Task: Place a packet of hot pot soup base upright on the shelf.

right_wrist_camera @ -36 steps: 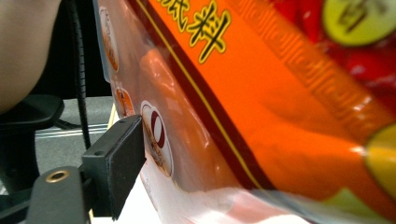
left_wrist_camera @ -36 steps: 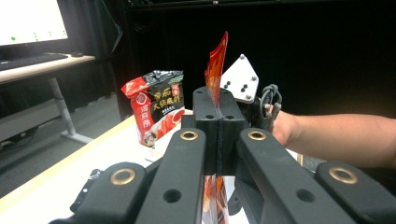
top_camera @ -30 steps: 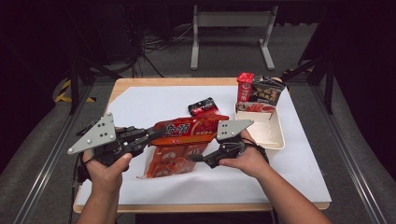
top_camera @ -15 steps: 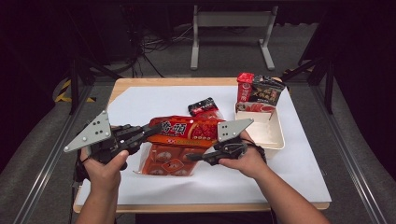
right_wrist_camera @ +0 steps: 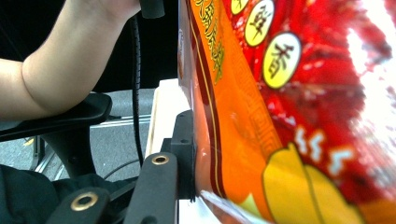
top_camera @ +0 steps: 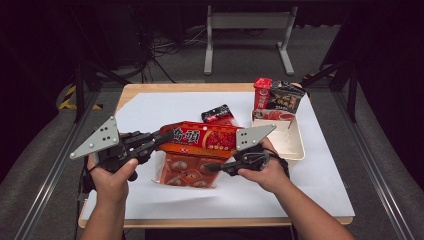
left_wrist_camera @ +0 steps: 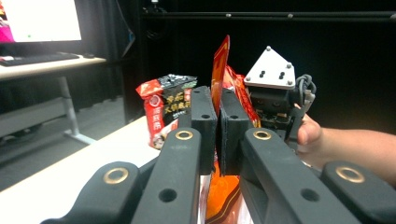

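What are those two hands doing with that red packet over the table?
A person holds a tool in each hand. The left tool is shut on one end of a red snack bag, and the right tool pinches it from the other side, holding it up above the white table. More packets stand in a cream tray beyond.

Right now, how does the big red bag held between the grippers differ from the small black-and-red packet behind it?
The big red bag is lifted off the white sheet, clamped at its ends by the left gripper and right gripper; the small packet lies flat and untouched. The bag is far larger. The bag is mostly red-orange; the packet is largely black. Both are printed snack-style pouches.
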`<state>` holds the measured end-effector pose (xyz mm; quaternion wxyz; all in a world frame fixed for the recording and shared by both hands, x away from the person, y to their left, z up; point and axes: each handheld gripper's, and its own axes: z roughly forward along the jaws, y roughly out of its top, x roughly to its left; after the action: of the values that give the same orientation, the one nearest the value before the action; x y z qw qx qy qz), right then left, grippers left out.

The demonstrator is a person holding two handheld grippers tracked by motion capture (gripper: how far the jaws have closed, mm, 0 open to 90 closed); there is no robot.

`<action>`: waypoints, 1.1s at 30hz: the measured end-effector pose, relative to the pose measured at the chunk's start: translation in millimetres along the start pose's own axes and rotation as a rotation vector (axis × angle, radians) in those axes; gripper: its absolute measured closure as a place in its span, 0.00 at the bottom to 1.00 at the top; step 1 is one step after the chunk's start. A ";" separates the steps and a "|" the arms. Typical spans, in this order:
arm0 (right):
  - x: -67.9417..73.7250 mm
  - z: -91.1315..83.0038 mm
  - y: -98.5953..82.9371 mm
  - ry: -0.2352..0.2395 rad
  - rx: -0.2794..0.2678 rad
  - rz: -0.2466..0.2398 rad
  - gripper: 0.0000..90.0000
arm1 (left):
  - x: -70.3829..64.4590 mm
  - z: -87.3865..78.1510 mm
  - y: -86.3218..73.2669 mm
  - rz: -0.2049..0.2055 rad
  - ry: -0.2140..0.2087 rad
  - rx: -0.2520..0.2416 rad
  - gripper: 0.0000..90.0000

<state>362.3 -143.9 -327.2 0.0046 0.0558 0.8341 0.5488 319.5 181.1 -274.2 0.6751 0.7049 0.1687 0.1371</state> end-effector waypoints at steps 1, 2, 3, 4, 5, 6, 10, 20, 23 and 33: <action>-0.1 -1.1 0.4 0.001 0.005 0.004 0.78 | 1.5 0.4 -1.4 -0.010 0.000 -0.001 0.97; -0.2 -2.7 1.0 -0.003 0.013 0.008 0.79 | 2.3 0.7 -2.1 -0.016 0.002 -0.003 0.95; -0.2 -3.6 1.2 -0.007 0.018 0.007 0.79 | 3.0 0.8 -2.5 -0.020 0.005 -0.006 0.92; -0.3 -4.6 1.3 -0.012 0.023 0.007 0.79 | 3.4 0.6 -2.7 -0.026 0.007 -0.011 0.88; -0.5 -5.6 1.4 -0.018 0.030 0.008 0.79 | 3.7 0.9 -2.7 -0.029 0.013 -0.017 0.84; -0.8 -6.6 1.5 -0.021 0.037 0.009 0.79 | 3.9 1.2 -2.6 -0.025 0.021 -0.012 0.80; -2.0 -11.1 1.8 -0.035 0.053 0.014 0.79 | 5.3 2.9 -4.1 -0.022 0.051 0.000 0.65; -5.2 -28.0 6.1 -0.086 0.092 0.029 0.79 | 14.2 5.2 -9.5 -0.029 0.111 0.028 0.39; -6.3 -35.0 8.0 -0.104 0.097 0.036 0.78 | 16.8 5.4 -10.9 -0.035 0.123 0.039 0.33; -11.2 -59.6 13.0 -0.164 0.108 0.060 0.78 | 26.3 2.6 -15.5 -0.067 0.183 0.094 0.25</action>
<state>370.4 -194.4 -292.2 0.0531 0.1256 0.8572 0.4965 343.6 190.4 -290.7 0.6272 0.7145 0.2594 0.1701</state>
